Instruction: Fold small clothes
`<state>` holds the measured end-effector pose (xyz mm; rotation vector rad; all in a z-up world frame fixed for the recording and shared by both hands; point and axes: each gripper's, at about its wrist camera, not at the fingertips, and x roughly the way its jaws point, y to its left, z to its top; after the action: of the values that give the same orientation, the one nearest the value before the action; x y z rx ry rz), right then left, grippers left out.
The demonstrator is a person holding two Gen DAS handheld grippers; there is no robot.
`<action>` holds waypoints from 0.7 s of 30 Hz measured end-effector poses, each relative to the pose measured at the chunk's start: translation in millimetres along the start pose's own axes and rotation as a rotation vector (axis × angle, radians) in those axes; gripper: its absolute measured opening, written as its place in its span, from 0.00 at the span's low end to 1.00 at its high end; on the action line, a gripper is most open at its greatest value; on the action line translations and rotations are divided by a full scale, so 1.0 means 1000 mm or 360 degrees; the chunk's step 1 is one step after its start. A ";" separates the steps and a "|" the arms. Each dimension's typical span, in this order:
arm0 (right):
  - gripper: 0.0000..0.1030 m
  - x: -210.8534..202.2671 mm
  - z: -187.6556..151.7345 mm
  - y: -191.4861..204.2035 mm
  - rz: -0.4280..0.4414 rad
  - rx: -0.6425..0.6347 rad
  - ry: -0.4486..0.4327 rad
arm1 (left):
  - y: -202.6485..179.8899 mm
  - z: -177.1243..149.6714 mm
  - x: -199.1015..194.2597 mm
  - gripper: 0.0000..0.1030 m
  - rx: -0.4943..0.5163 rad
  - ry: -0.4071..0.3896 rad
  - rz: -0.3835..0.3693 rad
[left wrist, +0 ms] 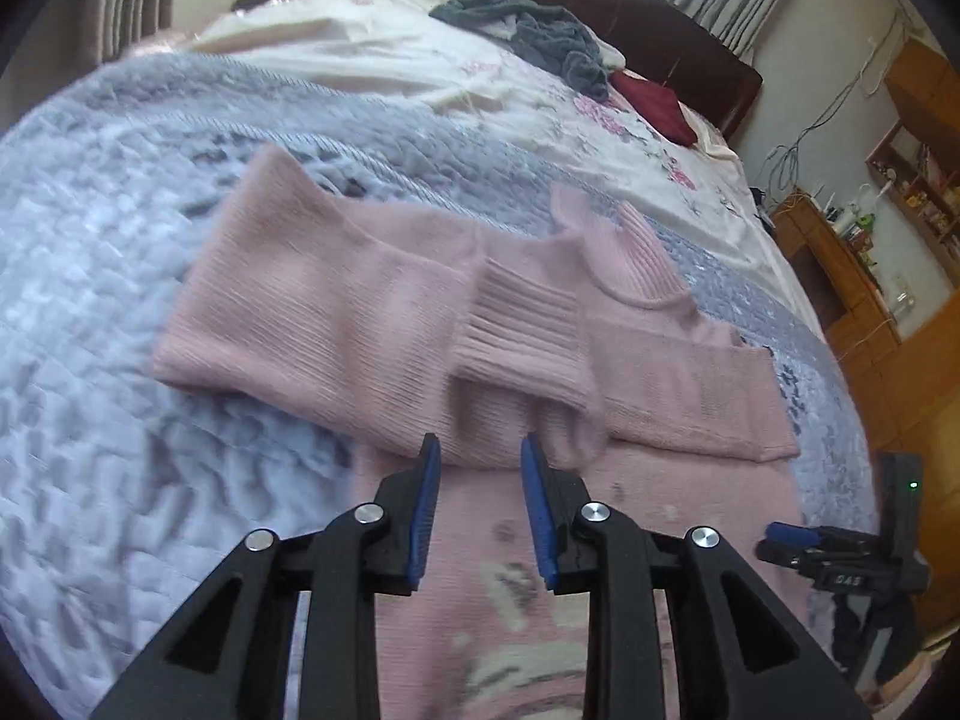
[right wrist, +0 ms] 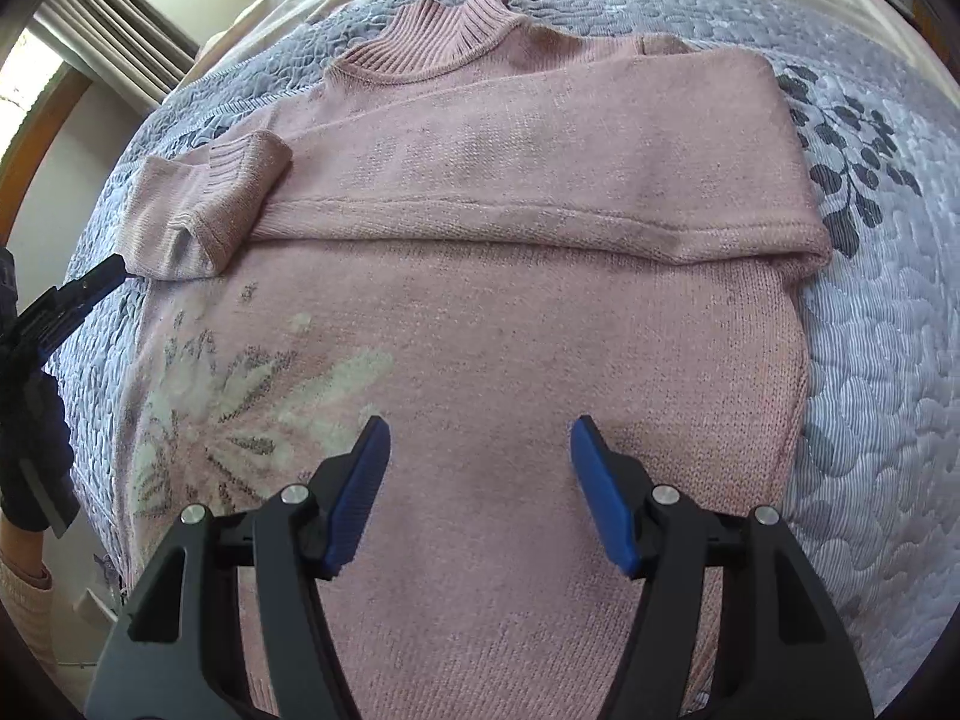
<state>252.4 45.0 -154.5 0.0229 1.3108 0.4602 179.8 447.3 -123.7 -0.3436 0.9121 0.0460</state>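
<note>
Your pink sweater [right wrist: 510,312] lies flat on the quilted bedspread [right wrist: 888,300] of the bed, collar [right wrist: 432,30] pointing away from you, with both sleeves folded across the chest so the body can likely be folded up next. The right sleeve [right wrist: 540,168] makes a neat band across the chest; the left sleeve's ribbed cuff [left wrist: 522,342] overlaps it. Your left gripper [left wrist: 480,510] hovers just short of that cuff, fingers partly open and holding nothing. Your right gripper [right wrist: 480,492] hangs over the sweater's lower body, fingers spread wide and empty, beside the pale flower pattern [right wrist: 252,408].
</note>
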 end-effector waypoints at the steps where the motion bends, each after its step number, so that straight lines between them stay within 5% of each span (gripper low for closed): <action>1: 0.61 -0.001 0.004 0.005 0.0011 0.0000 -0.0006 | 0.011 0.008 -0.002 0.29 -0.0015 -0.0018 0.0063; 5: 0.61 -0.002 0.022 0.031 0.0106 0.0012 -0.0005 | 0.044 0.029 0.012 0.29 -0.0050 -0.0002 0.0245; 10: 0.61 0.001 0.048 0.068 0.0137 -0.0058 0.0004 | 0.056 0.025 0.047 0.29 0.0010 0.0113 0.0321; 14: 0.61 0.008 0.070 0.093 0.0191 -0.0067 0.0036 | 0.058 0.018 0.060 0.29 0.0036 0.0124 0.0305; 21: 0.61 0.043 0.112 0.131 0.0358 0.0030 0.0122 | 0.079 0.023 0.027 0.28 -0.0241 0.0008 0.0125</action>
<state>323.0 206.0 -128.3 0.1709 1.3943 0.6452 199.9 526.7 -153.5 -0.4487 0.9290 0.1872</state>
